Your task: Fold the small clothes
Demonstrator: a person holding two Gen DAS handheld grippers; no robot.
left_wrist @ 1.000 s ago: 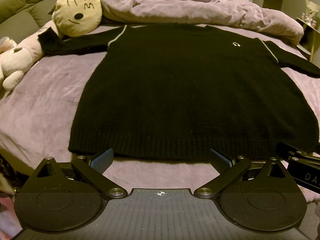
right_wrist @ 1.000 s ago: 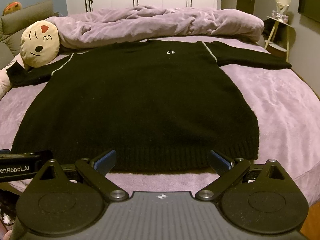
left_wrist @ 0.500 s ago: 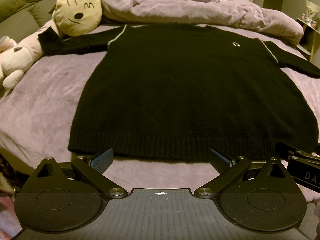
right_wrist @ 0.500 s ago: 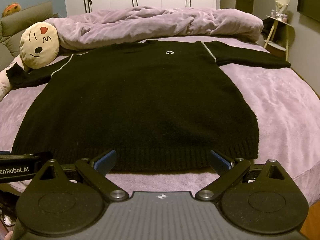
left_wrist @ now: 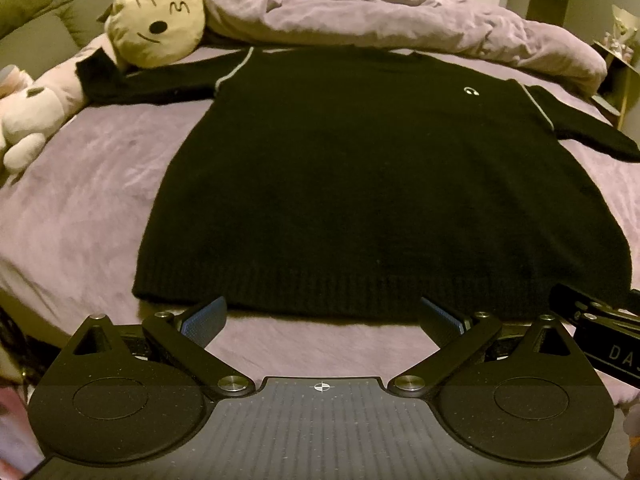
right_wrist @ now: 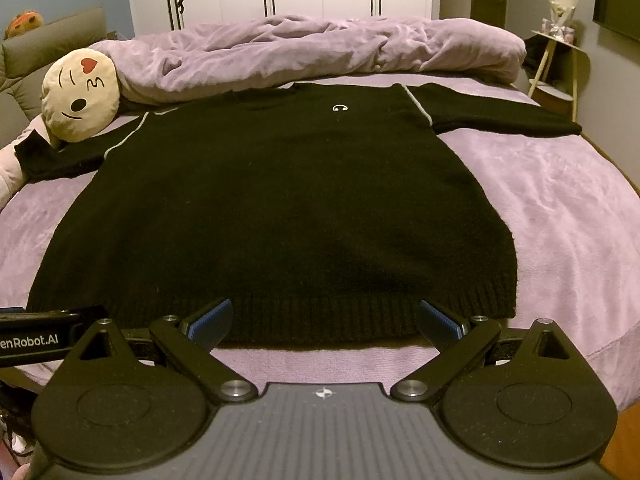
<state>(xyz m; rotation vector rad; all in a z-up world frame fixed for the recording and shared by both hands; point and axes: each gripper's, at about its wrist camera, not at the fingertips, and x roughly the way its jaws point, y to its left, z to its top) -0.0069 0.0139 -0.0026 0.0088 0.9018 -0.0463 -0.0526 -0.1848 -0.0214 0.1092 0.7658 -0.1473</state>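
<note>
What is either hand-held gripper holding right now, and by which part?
Nothing. The left hand-held gripper and right hand-held gripper are both open, short of the black sweater's hem.

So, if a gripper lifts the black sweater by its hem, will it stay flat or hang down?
The black sweater looks like soft knit lying limp on the bed, so it would probably droop and fold. It covers much of the bed and looks thick, so likely fairly heavy. The ribbed hem should give the open right gripper good grip.

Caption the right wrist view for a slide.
Open right tool poised at the ribbed hem of a black knit sweater spread flat on a lilac bed.
</note>
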